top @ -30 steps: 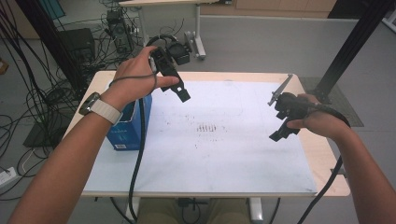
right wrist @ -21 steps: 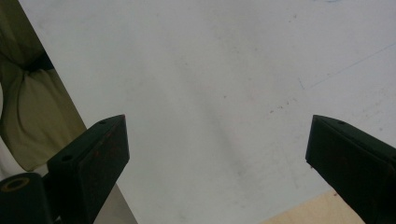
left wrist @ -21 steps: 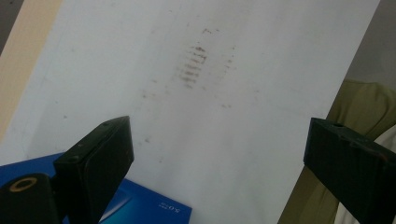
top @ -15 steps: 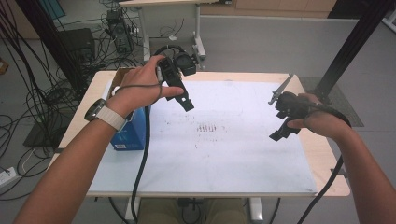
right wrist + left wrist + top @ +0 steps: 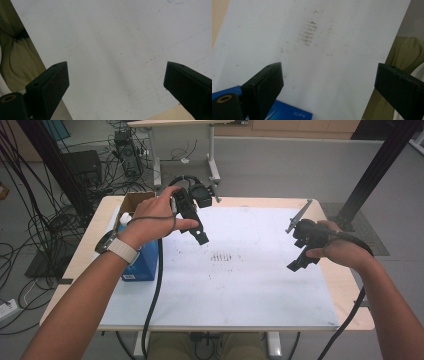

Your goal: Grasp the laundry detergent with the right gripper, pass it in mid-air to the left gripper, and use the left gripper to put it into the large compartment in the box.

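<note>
My left gripper (image 5: 196, 232) hangs above the far left part of the white sheet (image 5: 240, 280), held in a hand with a watch on its wrist. In the left gripper view its jaws (image 5: 329, 77) stand wide apart, open, with nothing between them, over a patch of brown smudges (image 5: 308, 32). At the sheet's right edge my right gripper (image 5: 299, 247) is held just above the table. The right gripper view shows its jaws (image 5: 116, 77) open over bare white sheet (image 5: 112, 37).
A blue box (image 5: 142, 262) stands at the table's left side, its corner (image 5: 287, 115) below my left jaw. Behind it is an open cardboard box (image 5: 134, 202). The wooden table edge (image 5: 352, 295) borders the sheet. Cables and table legs lie beyond the far edge.
My left gripper has drifted a little to the right and away from the blue box, over the sheet. The right gripper has stayed where it was.
</note>
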The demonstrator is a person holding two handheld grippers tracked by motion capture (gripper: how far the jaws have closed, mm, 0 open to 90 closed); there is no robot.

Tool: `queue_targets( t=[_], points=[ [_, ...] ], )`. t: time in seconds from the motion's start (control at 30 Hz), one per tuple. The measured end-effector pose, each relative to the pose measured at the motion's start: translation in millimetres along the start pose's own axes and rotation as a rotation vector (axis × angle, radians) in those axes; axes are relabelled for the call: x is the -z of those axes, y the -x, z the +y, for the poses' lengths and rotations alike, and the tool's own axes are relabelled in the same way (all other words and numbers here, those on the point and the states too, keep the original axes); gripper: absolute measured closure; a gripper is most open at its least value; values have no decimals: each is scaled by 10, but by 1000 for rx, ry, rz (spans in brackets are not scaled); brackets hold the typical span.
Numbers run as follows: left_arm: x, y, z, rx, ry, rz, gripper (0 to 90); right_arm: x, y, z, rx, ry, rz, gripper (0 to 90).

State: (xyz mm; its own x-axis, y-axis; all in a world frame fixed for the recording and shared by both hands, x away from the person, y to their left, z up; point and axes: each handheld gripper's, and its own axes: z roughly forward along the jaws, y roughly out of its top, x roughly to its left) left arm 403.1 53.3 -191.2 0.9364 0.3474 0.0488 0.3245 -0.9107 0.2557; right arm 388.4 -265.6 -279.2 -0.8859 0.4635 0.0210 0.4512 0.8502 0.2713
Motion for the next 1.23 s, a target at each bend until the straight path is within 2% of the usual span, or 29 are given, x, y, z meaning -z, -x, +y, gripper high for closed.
queue_targets(
  t=[0.87,1.23],
  points=[
    [-104,-35,-2,16,-5,-8,90,-105,22,6,5,2,13,60],
    [-109,-35,-6,23,2,-4,89,-119,13,-49,-2,8,11,60]
  ],
)
